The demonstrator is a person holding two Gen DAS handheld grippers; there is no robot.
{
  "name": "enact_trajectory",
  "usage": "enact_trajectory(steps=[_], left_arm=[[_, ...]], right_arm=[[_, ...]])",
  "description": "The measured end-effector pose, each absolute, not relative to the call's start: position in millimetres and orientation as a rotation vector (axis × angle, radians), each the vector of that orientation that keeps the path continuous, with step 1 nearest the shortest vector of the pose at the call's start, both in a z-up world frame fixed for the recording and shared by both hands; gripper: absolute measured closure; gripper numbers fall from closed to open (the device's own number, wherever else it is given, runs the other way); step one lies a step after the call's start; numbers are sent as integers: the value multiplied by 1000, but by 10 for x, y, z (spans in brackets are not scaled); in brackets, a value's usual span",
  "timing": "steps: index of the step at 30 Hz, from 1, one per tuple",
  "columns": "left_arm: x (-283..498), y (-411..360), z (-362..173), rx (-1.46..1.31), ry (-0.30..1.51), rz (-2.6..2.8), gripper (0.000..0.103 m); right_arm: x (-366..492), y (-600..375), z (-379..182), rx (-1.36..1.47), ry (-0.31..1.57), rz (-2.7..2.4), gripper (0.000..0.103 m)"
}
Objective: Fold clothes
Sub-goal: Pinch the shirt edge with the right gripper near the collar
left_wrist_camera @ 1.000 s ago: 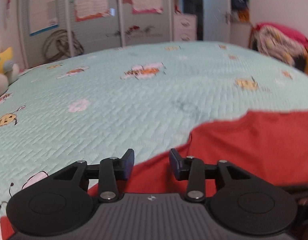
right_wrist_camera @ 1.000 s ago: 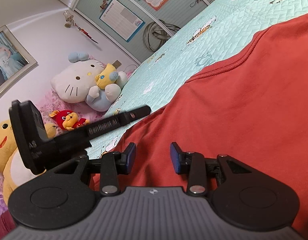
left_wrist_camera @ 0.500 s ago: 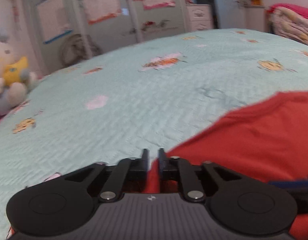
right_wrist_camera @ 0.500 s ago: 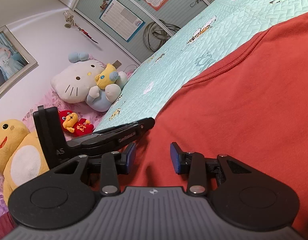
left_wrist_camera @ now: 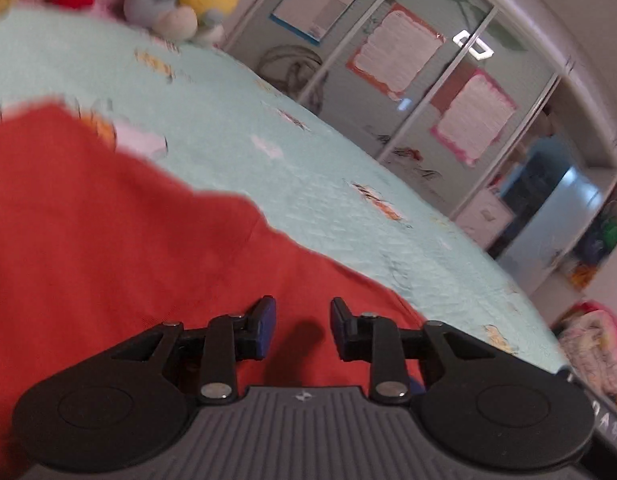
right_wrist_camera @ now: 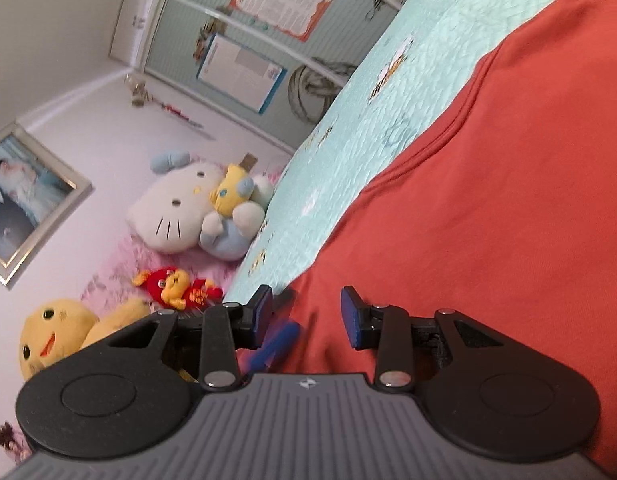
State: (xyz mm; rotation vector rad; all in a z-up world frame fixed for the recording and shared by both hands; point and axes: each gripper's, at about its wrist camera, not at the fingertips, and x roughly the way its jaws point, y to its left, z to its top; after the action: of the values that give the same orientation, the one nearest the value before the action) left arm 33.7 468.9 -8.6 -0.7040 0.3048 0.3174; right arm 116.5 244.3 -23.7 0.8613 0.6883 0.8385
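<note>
A red garment (left_wrist_camera: 108, 240) lies spread on a pale green quilted bed cover (left_wrist_camera: 308, 184). My left gripper (left_wrist_camera: 301, 324) is open and empty, hovering just over the red cloth near its edge. In the right wrist view the same red garment (right_wrist_camera: 488, 208) fills the right side, with a stitched hem running along its edge. My right gripper (right_wrist_camera: 306, 312) is open and empty, over the garment's edge by the bed cover (right_wrist_camera: 348, 152).
Plush toys sit at the head of the bed: a white cat (right_wrist_camera: 180, 212), a small red doll (right_wrist_camera: 172, 286) and a yellow chick (right_wrist_camera: 56, 340). Wardrobe doors with posters (left_wrist_camera: 396, 56) stand beyond the bed. A pile of bedding (left_wrist_camera: 592, 344) lies at the far right.
My left gripper shut on the garment's edge half a second ago, has opened and let go, and swung over the red cloth. My right gripper stayed open and tilted; the left gripper left its view.
</note>
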Motion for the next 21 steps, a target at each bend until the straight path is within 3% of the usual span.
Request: enact_trajectory(steps=[8, 13, 14, 15, 18, 21], left_arm=[[375, 4761, -104, -756, 291, 261, 69], [409, 4783, -118, -773, 293, 258, 68], [410, 4778, -119, -772, 295, 260, 68], [410, 4773, -120, -771, 297, 261, 68], [405, 4771, -125, -771, 300, 263, 68], [397, 4775, -133, -774, 301, 264, 68]], right_arm=[[1127, 2223, 112, 712, 597, 700, 55], [1533, 1924, 203, 595, 692, 560, 55], [1735, 1891, 124, 589, 746, 553, 70], [1927, 1842, 34, 592, 766, 550, 103], [2410, 1574, -200, 807, 827, 563, 103], [2478, 1491, -110, 766, 707, 452, 103]])
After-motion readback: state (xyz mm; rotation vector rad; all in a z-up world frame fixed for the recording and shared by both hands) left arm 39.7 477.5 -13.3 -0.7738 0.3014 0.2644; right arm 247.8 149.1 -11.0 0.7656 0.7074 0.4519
